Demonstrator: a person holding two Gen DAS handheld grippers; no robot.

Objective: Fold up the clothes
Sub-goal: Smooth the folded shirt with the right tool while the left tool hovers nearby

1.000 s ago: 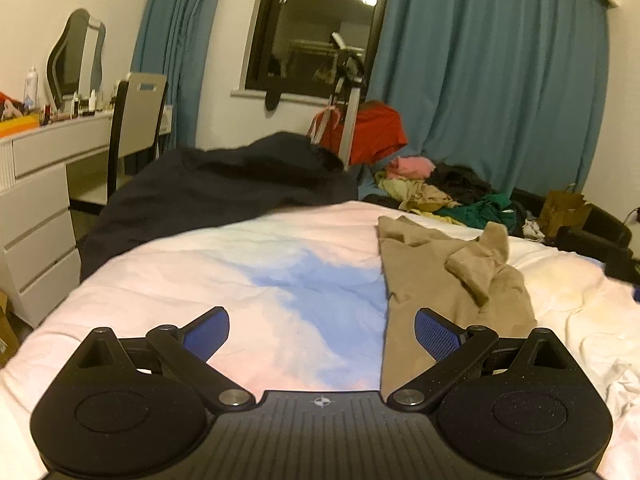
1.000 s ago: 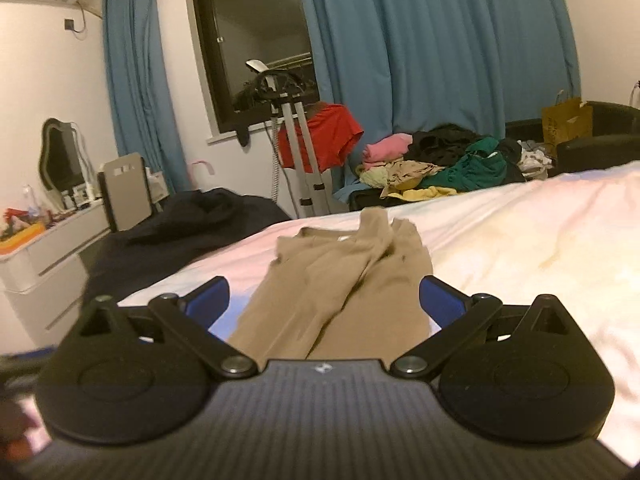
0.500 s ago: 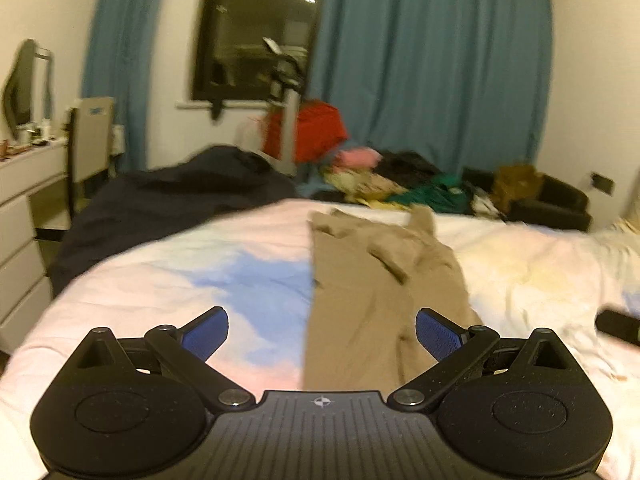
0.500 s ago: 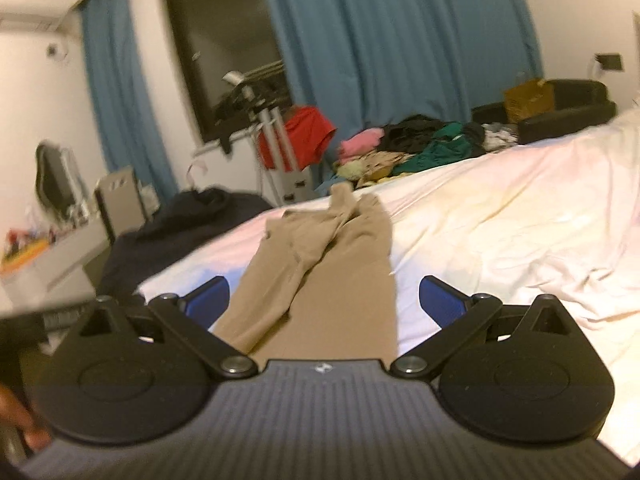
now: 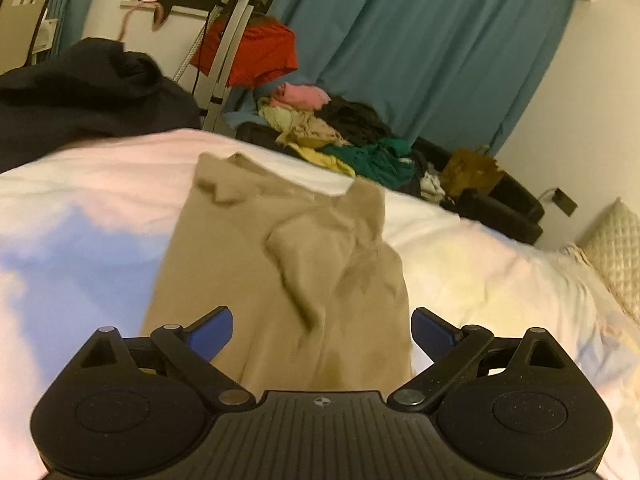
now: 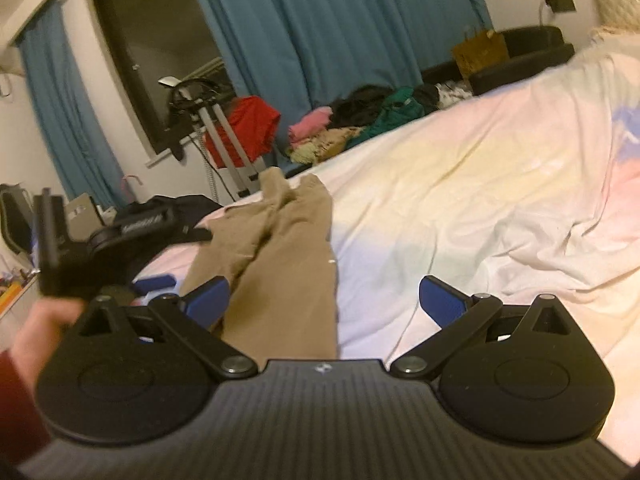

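The tan shirt (image 5: 288,264) lies between the left gripper (image 5: 322,330) fingers (spread wide); right gripper (image 6: 325,300) is wide too.

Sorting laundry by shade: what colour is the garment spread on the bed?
Tan, plain; the garment shows best in the left wrist view.

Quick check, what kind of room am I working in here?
A bedroom, most likely: the tan garment lies on a bed with a pastel duvet, teal curtains cover the wall, and a clothes pile sits beyond the bed.
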